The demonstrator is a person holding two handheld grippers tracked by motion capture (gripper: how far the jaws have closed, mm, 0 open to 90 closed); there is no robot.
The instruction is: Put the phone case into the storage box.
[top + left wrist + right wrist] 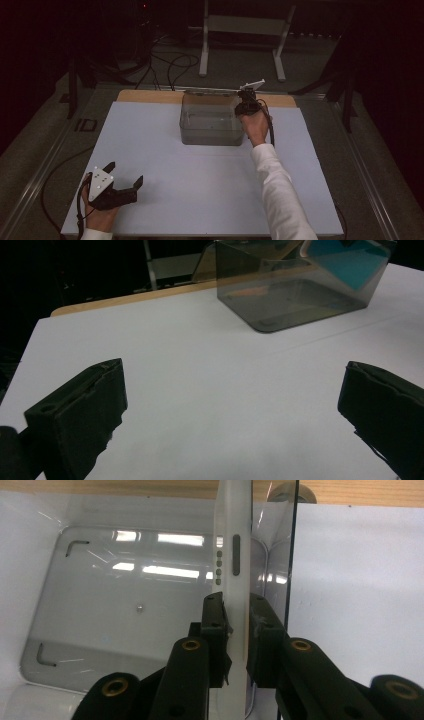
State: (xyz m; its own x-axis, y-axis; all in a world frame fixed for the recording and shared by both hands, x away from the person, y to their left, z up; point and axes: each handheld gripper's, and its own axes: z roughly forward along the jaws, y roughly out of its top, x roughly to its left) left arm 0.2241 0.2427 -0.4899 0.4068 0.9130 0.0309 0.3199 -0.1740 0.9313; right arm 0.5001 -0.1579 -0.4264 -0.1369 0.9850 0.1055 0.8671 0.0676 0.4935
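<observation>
While room behind stayed dark, w/ cables on floor, the desk (150, 150) showed a matte white sheet over a wood edge. Right gripper (239, 625) was clenched on a thin white phone-like slab (234, 555), held edge-on above the clear smoky plastic bin (211, 131), long axis running away from gripper twd desk's far edge. Left gripper (125, 174) rested released, jaws wide, near desk's front-left corner.

White tabletop (165, 150) lies open left & near, w/ wide passage for a hand. Only obstacle: clear plastic bin (210, 127) at far centre, its right wall pressed close by right gripper (247, 102) holding a thin white slab (235, 555).
</observation>
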